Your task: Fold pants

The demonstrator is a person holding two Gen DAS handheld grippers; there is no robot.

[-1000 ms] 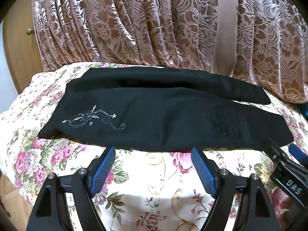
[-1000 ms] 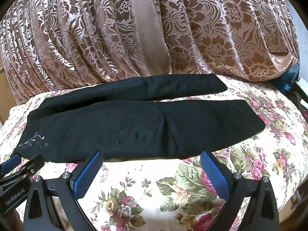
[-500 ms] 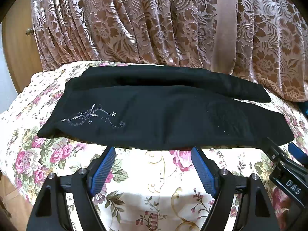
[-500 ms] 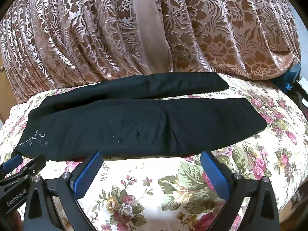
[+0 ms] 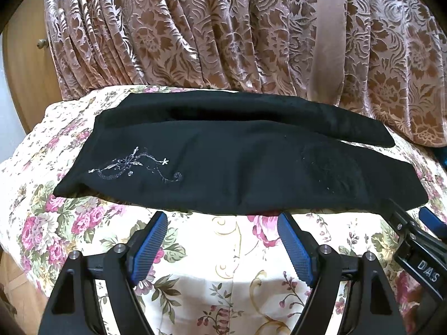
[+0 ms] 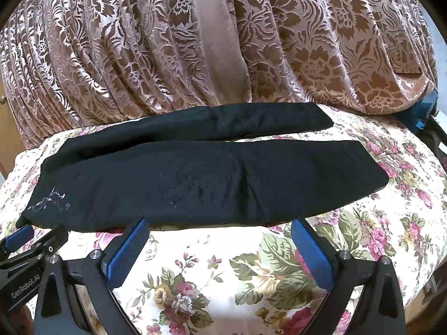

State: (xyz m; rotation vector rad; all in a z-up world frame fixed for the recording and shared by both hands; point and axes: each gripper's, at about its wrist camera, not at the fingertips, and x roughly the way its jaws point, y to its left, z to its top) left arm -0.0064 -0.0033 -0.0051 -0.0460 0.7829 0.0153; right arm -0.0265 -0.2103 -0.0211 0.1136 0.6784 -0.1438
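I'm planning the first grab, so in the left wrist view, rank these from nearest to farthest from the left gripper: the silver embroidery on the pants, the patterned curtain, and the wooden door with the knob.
1. Silver embroidery, on the black pants, ahead-left of the left gripper.
2. Patterned curtain, hanging behind the pants.
3. Wooden door, far left; curtain and door are close to call.
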